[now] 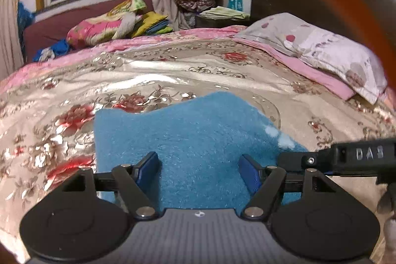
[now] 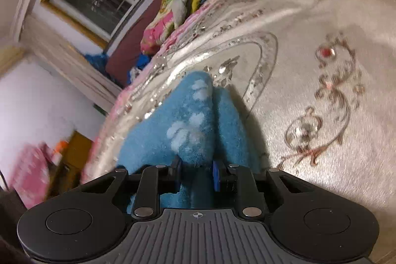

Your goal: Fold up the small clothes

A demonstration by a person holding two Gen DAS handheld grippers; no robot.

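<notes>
The left claw [image 1: 199, 168] hangs apart over the blue cloth [image 1: 188, 137] on the bed [image 1: 173, 71]. The right claw [image 2: 196, 173] is clamped on a raised fold of cloth.

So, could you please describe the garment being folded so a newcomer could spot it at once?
Start at the big bed with the shiny floral bedspread. Near its front edge, right before the left gripper, lies the fuzzy blue garment, one edge pinched by the right gripper. It is the only plain fleecy blue piece, with pale paw-like marks.
</notes>
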